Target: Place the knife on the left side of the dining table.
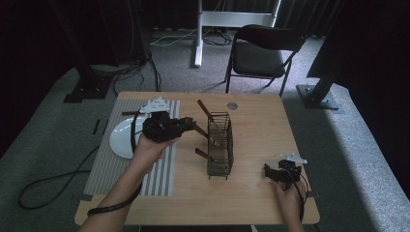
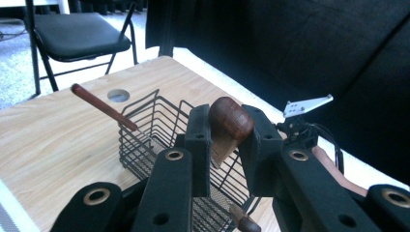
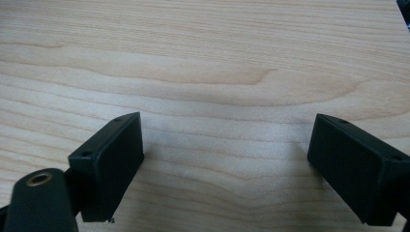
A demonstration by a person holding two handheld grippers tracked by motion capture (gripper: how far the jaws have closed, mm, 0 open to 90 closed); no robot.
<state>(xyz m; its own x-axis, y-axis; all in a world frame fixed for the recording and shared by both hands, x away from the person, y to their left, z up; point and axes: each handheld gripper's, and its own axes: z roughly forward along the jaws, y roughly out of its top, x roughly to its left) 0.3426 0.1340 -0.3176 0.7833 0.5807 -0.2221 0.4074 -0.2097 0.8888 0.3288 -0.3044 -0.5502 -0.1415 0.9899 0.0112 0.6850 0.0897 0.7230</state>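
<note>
While the left tool carries a wooden-handled utensil toward the wire basket, these lines run from the left of the bench to the right.

Mat and plate: a striped mat [image 1: 104, 159] lies at the left of the bench [image 1: 251, 193], with a white plate [image 1: 121, 140] on it, just beside the left hand [image 1: 150, 150].

Left tool [image 2: 231, 140]: its jaws are closed on the rounded brown handle of a utensil [image 2: 230, 118], raised above the bench near the basket's left side; the working end hangs below the jaws and I cannot tell what kind of utensil it is.

Step in hand: judged as dropping this utensil into the basket. To do it well, bring it over the open top, tip the handle upright, lower the working end past the rim, and let go only once it is inside.

Basket [image 1: 220, 145]: a dark wire basket stands upright mid-bench; other brown-handled utensils [image 1: 208, 113] already lean in it, so aim for a free gap.

Risk: the light basket may tip if the rim is knocked.

Right tool [image 3: 227, 159]: jaws wide apart, holding nothing, low over bare wood at the right front of the bench, well apart from the basket.
</note>
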